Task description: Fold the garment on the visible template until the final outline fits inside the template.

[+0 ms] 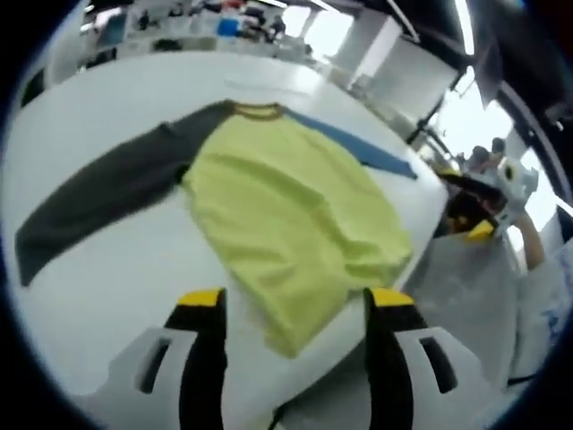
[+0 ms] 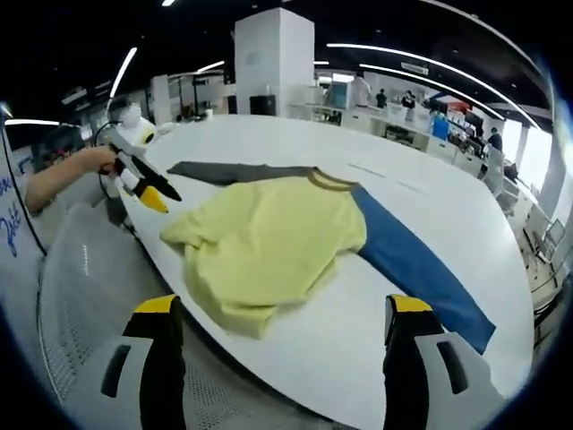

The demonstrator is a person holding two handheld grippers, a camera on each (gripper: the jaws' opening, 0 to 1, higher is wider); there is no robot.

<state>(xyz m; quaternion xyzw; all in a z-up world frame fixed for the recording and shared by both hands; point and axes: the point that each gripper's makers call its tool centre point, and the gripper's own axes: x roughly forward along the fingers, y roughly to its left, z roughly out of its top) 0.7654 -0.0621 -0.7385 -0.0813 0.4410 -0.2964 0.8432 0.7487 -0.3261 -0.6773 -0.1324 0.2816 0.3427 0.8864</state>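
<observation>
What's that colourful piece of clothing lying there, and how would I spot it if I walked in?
Look for the big white table. On it lies a long-sleeved shirt with a yellow-green body, spread flat with its sleeves out to the sides. What marks it out is that the sleeves differ: one dark grey sleeve, one blue sleeve, with a brownish collar.

The yellow long-sleeved shirt (image 1: 286, 215) (image 2: 269, 242) on the white table (image 1: 98, 296) (image 2: 394, 143) is viewed closely from 2 opposing sides.
</observation>
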